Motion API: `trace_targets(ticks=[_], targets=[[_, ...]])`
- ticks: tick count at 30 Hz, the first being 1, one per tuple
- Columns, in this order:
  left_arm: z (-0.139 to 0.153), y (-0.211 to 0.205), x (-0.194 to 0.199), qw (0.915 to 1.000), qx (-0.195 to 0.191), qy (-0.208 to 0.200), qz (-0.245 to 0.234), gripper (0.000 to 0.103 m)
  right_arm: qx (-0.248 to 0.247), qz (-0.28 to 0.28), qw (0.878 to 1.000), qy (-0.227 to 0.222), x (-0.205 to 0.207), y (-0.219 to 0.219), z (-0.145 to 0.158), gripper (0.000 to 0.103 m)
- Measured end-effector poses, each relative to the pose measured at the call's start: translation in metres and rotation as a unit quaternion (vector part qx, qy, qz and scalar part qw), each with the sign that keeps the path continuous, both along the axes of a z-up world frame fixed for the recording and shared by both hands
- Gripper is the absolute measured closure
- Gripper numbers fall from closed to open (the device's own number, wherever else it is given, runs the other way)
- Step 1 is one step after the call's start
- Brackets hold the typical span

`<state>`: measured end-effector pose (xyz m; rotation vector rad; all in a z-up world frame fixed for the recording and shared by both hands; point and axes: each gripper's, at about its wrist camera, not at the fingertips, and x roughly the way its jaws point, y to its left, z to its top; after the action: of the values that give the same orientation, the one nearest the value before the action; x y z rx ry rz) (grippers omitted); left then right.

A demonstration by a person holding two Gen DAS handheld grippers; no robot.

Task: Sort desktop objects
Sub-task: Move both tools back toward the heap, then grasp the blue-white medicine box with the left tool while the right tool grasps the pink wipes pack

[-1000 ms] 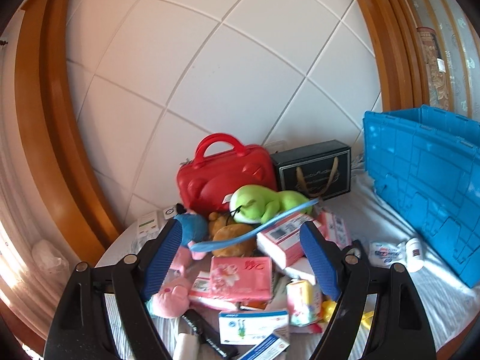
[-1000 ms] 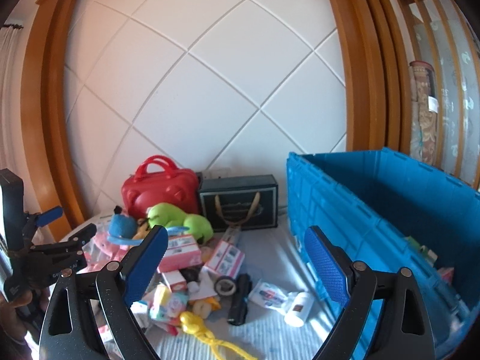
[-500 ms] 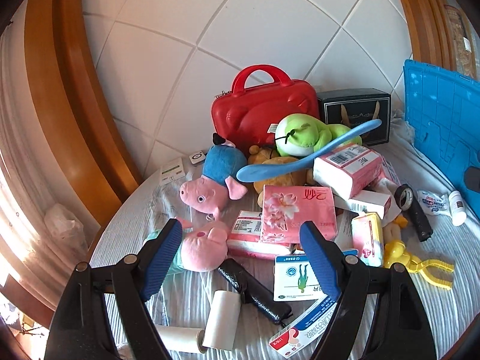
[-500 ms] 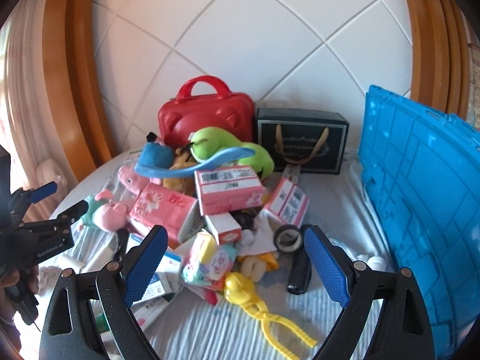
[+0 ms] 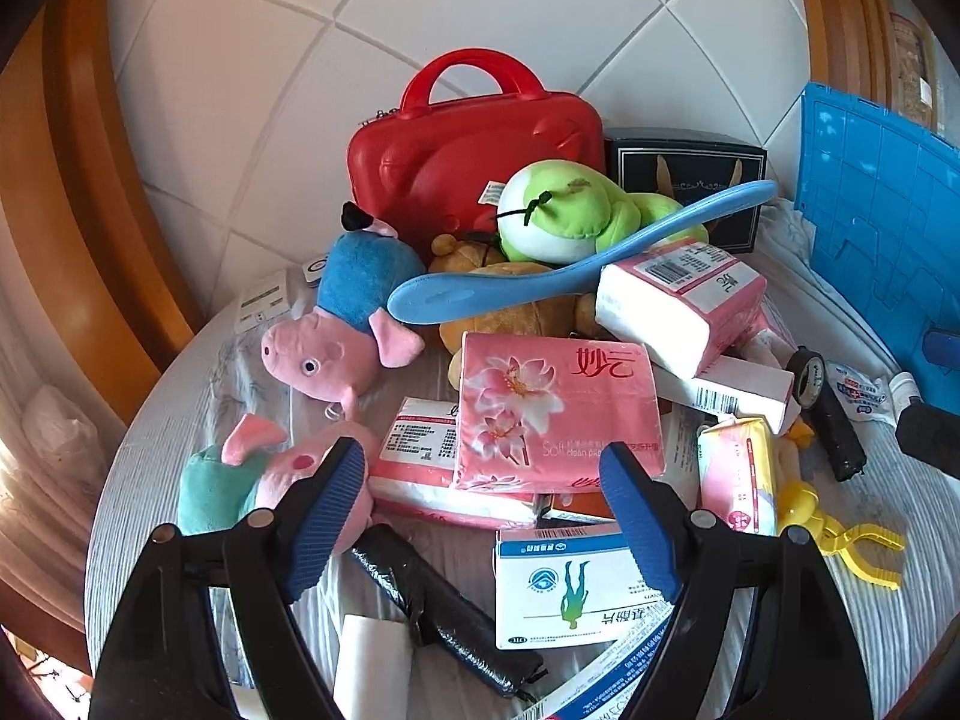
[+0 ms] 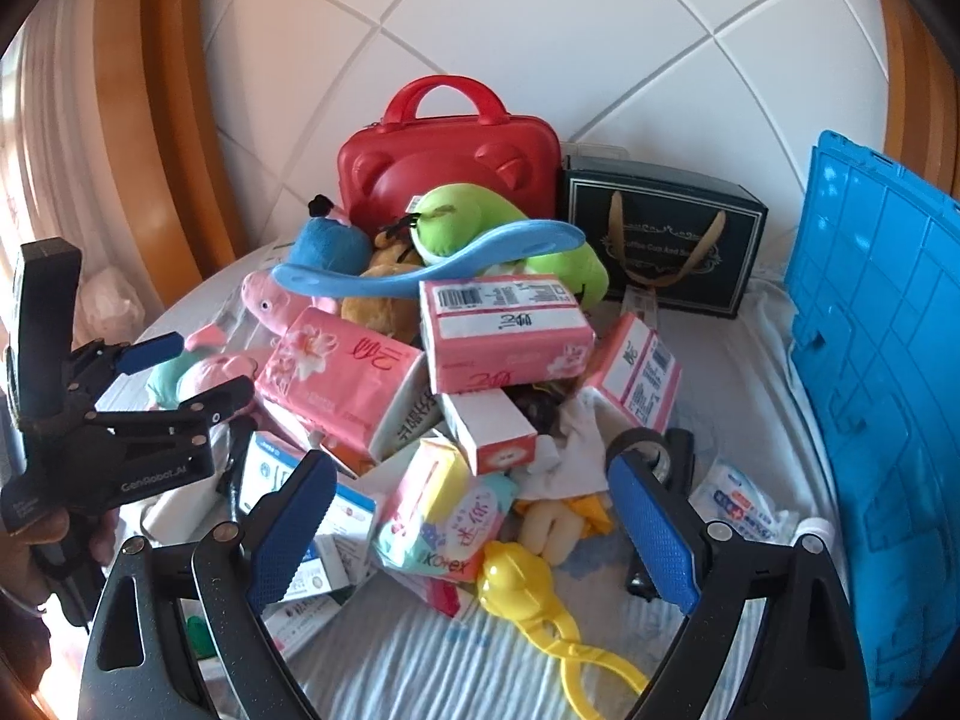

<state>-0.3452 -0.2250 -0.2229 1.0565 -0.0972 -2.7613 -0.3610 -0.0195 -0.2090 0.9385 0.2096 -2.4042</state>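
Both grippers, left [image 5: 483,525] and right [image 6: 474,540], hang wide open with nothing between their jaws. Over the last second each has dipped and closed in on the pile: the wall that filled most of both views has slid up, and the clutter now fills the frame. From the left view, a flowered tissue pack [image 5: 558,411] lies just past the fingertips at 12 o'clock, a white medicine box [image 5: 567,591] sits between the fingers, a pink pig [image 5: 270,474] is at 10 o'clock, and a black roll [image 5: 444,606] at 6. From the right view, a soft wipes pack [image 6: 447,516] and a yellow duck tongs [image 6: 528,594] lie between the fingers, and the blue crate [image 6: 882,390] stands at 3 o'clock, apart from the heap. Red case [image 6: 447,174], green plush [image 6: 480,228] and blue shoehorn [image 6: 432,267] crown the pile at 12 o'clock. My read: this is the approach before a first pick; nothing is sorted yet, and the loose stack could slump if a low item is pulled
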Motion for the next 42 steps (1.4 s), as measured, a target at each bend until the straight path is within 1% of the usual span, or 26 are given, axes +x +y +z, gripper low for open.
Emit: trace_targets(ticks=[3,6,9,11,14,17,19,21,22,25,27,29,30,31,33,36,37,40,42], targets=[[-0.005,-0.004,-0.005,0.9999,0.008,-0.006,0.002,0.022,0.004,0.003,1.000,-0.014,-0.009,-0.007,-0.010,0.010],[-0.009,-0.005,-0.007,0.9999,-0.001,-0.012,-0.002,0.022,0.016,0.005,0.999,-0.035,-0.020,-0.021,-0.024,0.010],[-0.011,-0.006,-0.004,0.9998,-0.005,-0.015,-0.013,0.022,0.033,0.008,0.998,-0.055,-0.031,-0.037,-0.041,0.015],[-0.013,-0.006,0.000,0.9994,-0.004,-0.019,-0.029,0.022,0.045,0.004,0.996,-0.070,-0.040,-0.047,-0.055,0.017],[-0.017,-0.005,0.009,0.9986,-0.018,-0.025,-0.042,0.022,0.058,-0.009,0.993,-0.102,-0.051,-0.056,-0.078,0.022],[-0.021,-0.005,0.018,0.9977,-0.011,-0.033,-0.058,0.022,0.057,-0.017,0.990,-0.126,-0.057,-0.057,-0.095,0.022],[-0.022,-0.003,0.027,0.9959,0.004,-0.038,-0.082,0.022,0.057,-0.018,0.989,-0.133,-0.058,-0.057,-0.101,0.022],[-0.024,0.003,0.037,0.9913,0.020,-0.046,-0.122,0.022,0.059,-0.017,0.989,-0.137,-0.059,-0.057,-0.105,0.022],[-0.026,0.008,0.044,0.9885,0.020,-0.050,-0.141,0.022,0.058,-0.017,0.988,-0.140,-0.060,-0.057,-0.106,0.022],[-0.040,0.025,0.062,0.9772,0.008,-0.073,-0.199,0.022,0.061,-0.017,0.988,-0.140,-0.063,-0.058,-0.108,0.022],[-0.054,0.034,0.067,0.9691,0.002,-0.097,-0.227,0.023,0.065,-0.017,0.988,-0.141,-0.064,-0.059,-0.110,0.022],[-0.065,0.040,0.069,0.9633,0.000,-0.111,-0.245,0.036,0.069,-0.020,0.987,-0.143,-0.066,-0.060,-0.113,0.022],[-0.070,0.042,0.068,0.9608,0.005,-0.119,-0.250,0.044,0.068,-0.021,0.987,-0.145,-0.067,-0.060,-0.115,0.022],[-0.073,0.043,0.067,0.9588,0.013,-0.126,-0.254,0.050,0.068,-0.021,0.987,-0.146,-0.067,-0.060,-0.115,0.023],[-0.080,0.046,0.069,0.9562,0.020,-0.133,-0.260,0.055,0.069,-0.023,0.987,-0.145,-0.066,-0.062,-0.116,0.023],[-0.094,0.051,0.068,0.9566,-0.006,-0.139,-0.256,0.055,0.074,-0.025,0.987,-0.140,-0.067,-0.065,-0.118,0.024],[-0.096,0.050,0.068,0.9588,-0.008,-0.135,-0.249,0.055,0.075,-0.027,0.987,-0.139,-0.067,-0.066,-0.118,0.024],[-0.096,0.046,0.064,0.9638,0.012,-0.131,-0.232,0.055,0.072,-0.030,0.987,-0.138,-0.069,-0.067,-0.120,0.028],[-0.094,0.047,0.066,0.9664,0.008,-0.129,-0.222,0.056,0.071,-0.023,0.988,-0.136,-0.069,-0.068,-0.119,0.033]])
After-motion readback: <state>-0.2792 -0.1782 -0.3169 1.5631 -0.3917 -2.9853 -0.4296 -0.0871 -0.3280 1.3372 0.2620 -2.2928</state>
